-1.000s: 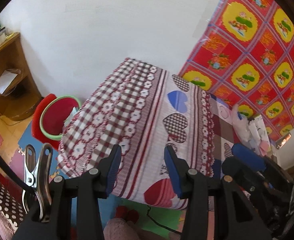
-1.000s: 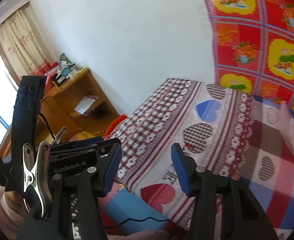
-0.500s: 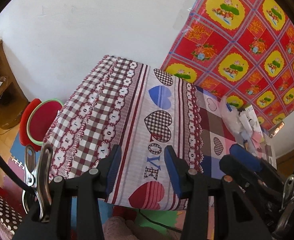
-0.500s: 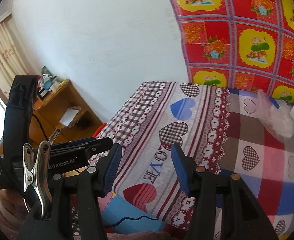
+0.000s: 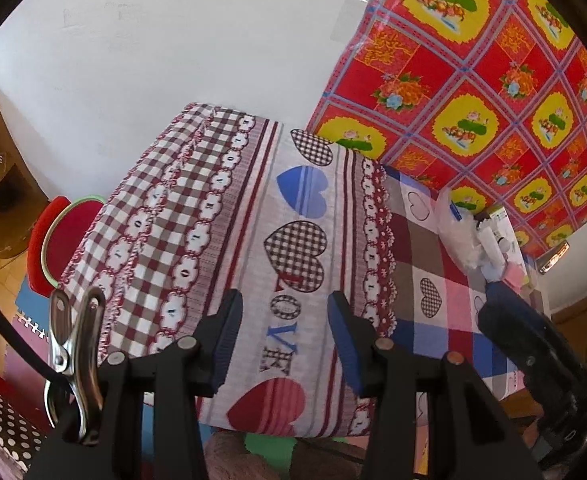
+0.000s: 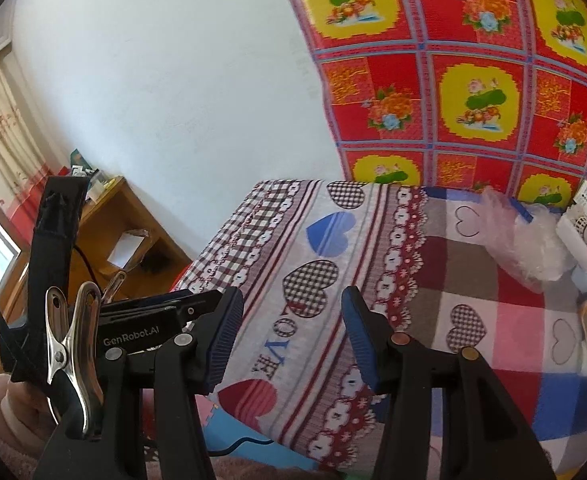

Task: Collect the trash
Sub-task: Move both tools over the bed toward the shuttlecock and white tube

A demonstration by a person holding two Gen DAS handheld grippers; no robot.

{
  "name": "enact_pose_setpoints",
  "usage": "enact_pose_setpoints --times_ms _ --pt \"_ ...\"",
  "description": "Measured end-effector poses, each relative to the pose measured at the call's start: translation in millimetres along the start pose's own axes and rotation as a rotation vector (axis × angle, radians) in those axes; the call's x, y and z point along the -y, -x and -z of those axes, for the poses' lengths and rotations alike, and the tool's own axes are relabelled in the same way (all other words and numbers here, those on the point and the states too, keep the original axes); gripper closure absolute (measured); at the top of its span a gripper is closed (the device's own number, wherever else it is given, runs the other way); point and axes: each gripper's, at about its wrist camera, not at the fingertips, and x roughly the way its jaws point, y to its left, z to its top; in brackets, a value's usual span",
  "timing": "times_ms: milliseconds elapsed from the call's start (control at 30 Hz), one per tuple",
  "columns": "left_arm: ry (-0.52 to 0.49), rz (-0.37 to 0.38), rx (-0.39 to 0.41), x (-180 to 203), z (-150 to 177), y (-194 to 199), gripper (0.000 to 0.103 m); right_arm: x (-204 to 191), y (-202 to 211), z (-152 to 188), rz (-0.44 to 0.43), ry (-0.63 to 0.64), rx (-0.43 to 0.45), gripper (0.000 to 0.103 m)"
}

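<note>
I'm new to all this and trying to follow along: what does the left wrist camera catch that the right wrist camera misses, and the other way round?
Only the left wrist view shows the red basin with a green rim on the floor beside the table.

Only the right wrist view shows the curtain at the window and the clutter on top of the wooden shelf.

Both show the heart-patterned tablecloth, the clear plastic bag lying on it near the red and yellow wall hanging, and open, empty grippers: the left gripper and the right gripper.
</note>
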Motion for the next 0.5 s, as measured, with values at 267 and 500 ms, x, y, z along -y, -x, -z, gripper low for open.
enact_pose_setpoints --times_ms 267,500 --pt "0.055 -0.037 0.017 38.2 3.7 -6.6 0.056 47.2 16.7 -2.9 -0.017 0.012 -0.012 0.051" --pt "0.071 -0.052 0.023 83.7 12.9 -10.6 0.056 93.0 37.2 -5.6 -0.023 0.017 -0.025 0.051"
